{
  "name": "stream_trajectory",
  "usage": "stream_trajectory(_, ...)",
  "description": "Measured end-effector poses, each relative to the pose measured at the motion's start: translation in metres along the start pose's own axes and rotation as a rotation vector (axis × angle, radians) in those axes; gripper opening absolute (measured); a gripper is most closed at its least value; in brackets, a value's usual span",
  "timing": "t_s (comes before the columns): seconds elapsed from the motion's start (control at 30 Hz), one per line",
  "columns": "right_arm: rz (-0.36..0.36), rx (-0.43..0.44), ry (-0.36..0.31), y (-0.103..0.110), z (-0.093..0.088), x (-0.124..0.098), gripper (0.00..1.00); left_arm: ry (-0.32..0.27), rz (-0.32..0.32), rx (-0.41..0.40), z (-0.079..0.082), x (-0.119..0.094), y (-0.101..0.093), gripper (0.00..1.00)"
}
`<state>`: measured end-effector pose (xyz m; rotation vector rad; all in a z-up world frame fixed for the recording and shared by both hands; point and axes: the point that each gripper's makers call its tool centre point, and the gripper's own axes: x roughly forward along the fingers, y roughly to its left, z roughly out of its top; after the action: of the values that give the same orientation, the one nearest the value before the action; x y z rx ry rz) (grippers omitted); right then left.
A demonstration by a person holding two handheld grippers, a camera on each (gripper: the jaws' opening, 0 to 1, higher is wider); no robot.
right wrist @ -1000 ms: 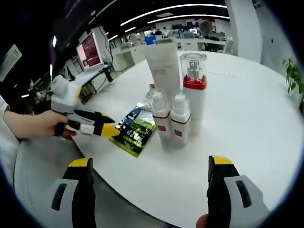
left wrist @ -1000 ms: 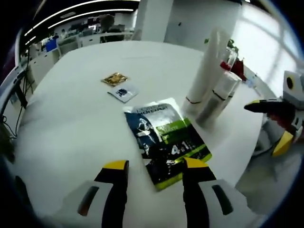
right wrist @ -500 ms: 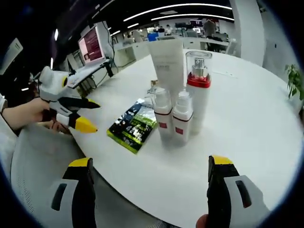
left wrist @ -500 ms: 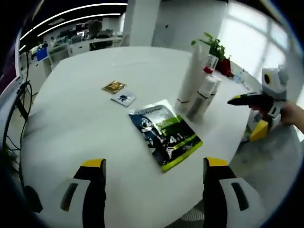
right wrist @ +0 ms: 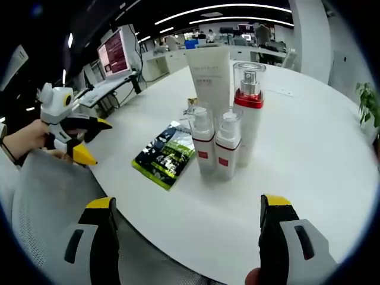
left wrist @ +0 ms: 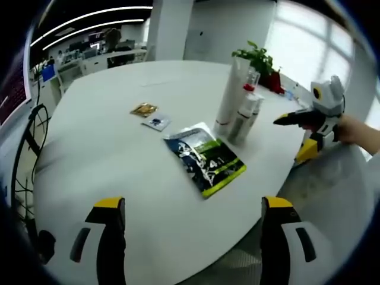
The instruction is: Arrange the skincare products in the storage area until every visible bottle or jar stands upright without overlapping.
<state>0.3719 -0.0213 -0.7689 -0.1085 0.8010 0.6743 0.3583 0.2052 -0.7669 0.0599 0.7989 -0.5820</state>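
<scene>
Several skincare items stand upright in a tight cluster on the round white table: a white tube, a tall clear pump bottle with a red band and two small bottles with red labels. The left gripper view has the same cluster past a flat dark-and-green sachet. My left gripper is open, held back over the table's near edge, nothing between its jaws. My right gripper is open too, off the table's rim, facing the bottles.
The sachet lies left of the bottles. Two small packets, gold and blue-white, lie further in. A grey mesh chair sits by the table edge. Each gripper appears hand-held in the other's view: left gripper, right gripper. A potted plant stands behind.
My left gripper has opened wide and drawn back from the sachet toward the table's edge. The right gripper has held its place, and the bottles have not moved.
</scene>
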Motion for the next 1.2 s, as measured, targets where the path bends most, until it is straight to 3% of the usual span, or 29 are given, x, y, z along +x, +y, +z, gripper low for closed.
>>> stream_trajectory(0.53,-0.012,-0.009,-0.002,0.001,0.0,-0.001,0.99,-0.02,-0.02,-0.007,-0.012,-0.031,0.005,0.92)
stream_trajectory(0.73,-0.015,-0.012,-0.004,0.001,0.001,-0.002,0.99,-0.048,-0.012,-0.024,-0.008,-0.032,0.01,0.91)
stream_trajectory(1.2,-0.02,-0.021,0.007,0.002,-0.001,-0.002,0.99,-0.047,-0.007,-0.026,-0.01,-0.034,0.011,0.9)
